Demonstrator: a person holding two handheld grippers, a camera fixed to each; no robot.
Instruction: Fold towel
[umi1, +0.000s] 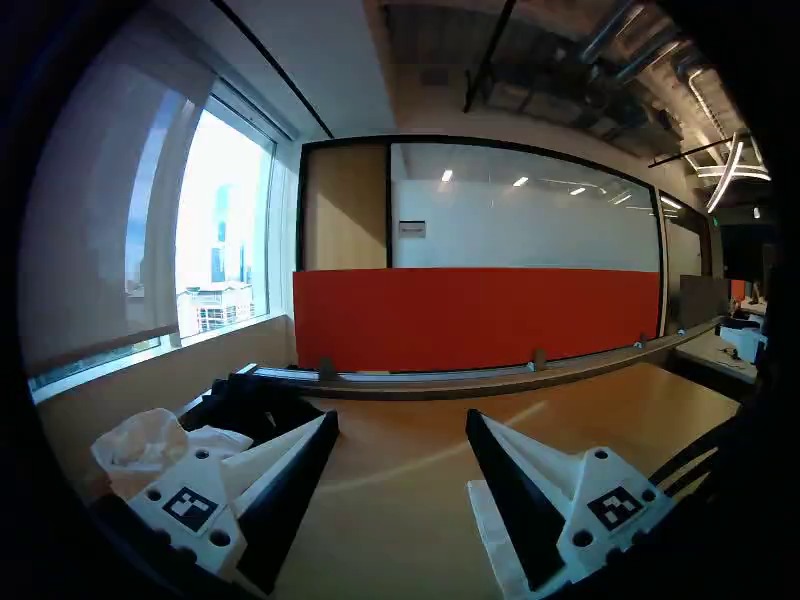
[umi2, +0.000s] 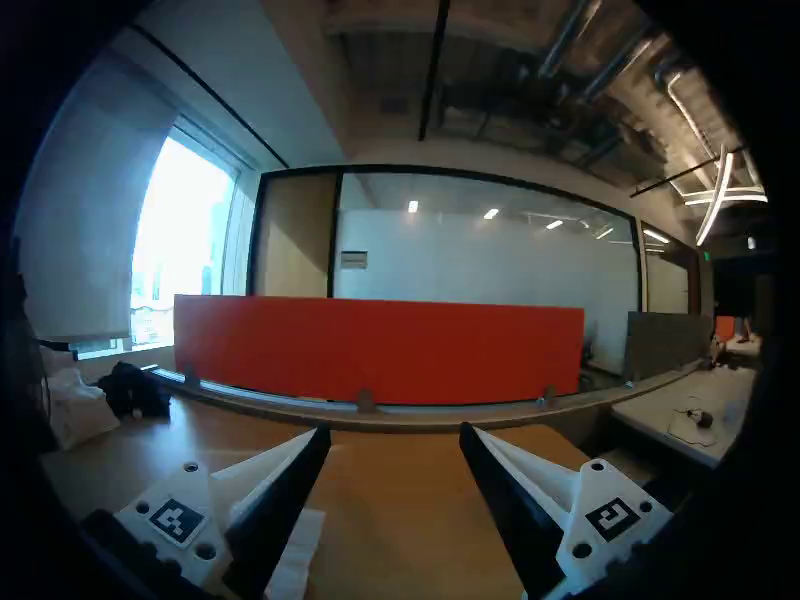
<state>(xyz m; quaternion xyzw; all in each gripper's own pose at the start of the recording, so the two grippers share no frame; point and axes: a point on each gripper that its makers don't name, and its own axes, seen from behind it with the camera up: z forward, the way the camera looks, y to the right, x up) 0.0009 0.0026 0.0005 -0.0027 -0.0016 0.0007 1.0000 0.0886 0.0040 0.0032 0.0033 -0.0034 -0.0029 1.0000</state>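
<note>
The wooden desk (umi1: 420, 470) is the biggest thing here: a light tabletop across the lower half of both views, curving along its far edge. A long orange divider panel (umi1: 470, 318) stands right on that far edge. Behind it is a glass wall (umi1: 520, 225) with ceiling lights reflected in it. There's a bright window (umi1: 220, 250) off to the left with buildings outside. In the right gripper view a second desk (umi2: 690, 410) sits off to the right.

The left gripper (umi1: 400, 415) hangs low over the tabletop with its fingers spread wide, bare wood between them and nothing held. Same deal with the right gripper (umi2: 393, 430): wide apart, holding nothing.

The towel (umi1: 490, 525) is white and lies flat on the desk at the near end. In the left gripper view a piece of it pokes out by the right-hand finger. In the right gripper view a strip shows by the left-hand finger. Can't tell if either finger actually touches it.

Over at the far left of the desk there's a black bundle (umi1: 250, 400), with a crumpled white wad (umi1: 140, 440) just beside it.
</note>
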